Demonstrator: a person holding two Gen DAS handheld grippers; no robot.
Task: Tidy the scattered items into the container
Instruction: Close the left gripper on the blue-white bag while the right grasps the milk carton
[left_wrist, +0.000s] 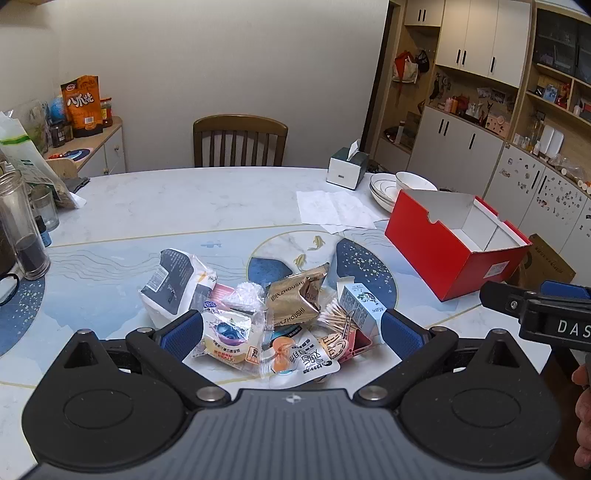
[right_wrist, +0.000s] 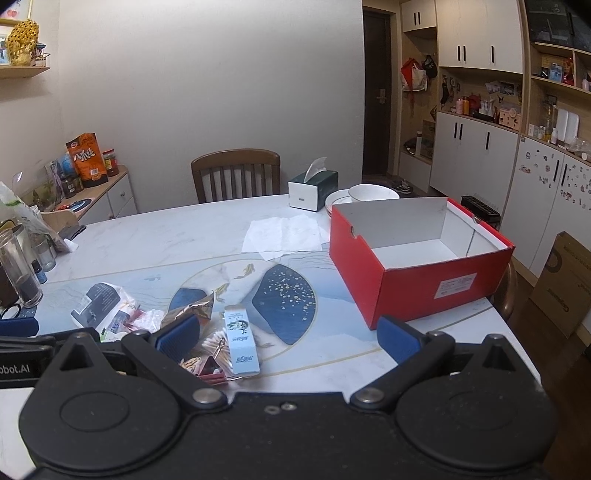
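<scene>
A pile of small items lies on the table: a white tissue pack (left_wrist: 173, 284), a gold foil packet (left_wrist: 295, 299), a light blue carton (left_wrist: 360, 304), cotton swabs (left_wrist: 332, 317) and clear snack sachets (left_wrist: 229, 336). My left gripper (left_wrist: 291, 332) is open and empty, its fingers on either side of the pile's near part. The red box (left_wrist: 443, 254) stands open and empty at the right. My right gripper (right_wrist: 288, 338) is open and empty, between the pile and the red box (right_wrist: 413, 291). The carton (right_wrist: 240, 339) lies just inside its left finger.
White paper napkins (left_wrist: 332, 212), stacked bowls (left_wrist: 391, 188) and a tissue box (left_wrist: 347, 166) lie behind the red box. Glass jars (left_wrist: 22, 236) and bags stand at the table's left edge. A wooden chair (left_wrist: 240, 140) is at the far side.
</scene>
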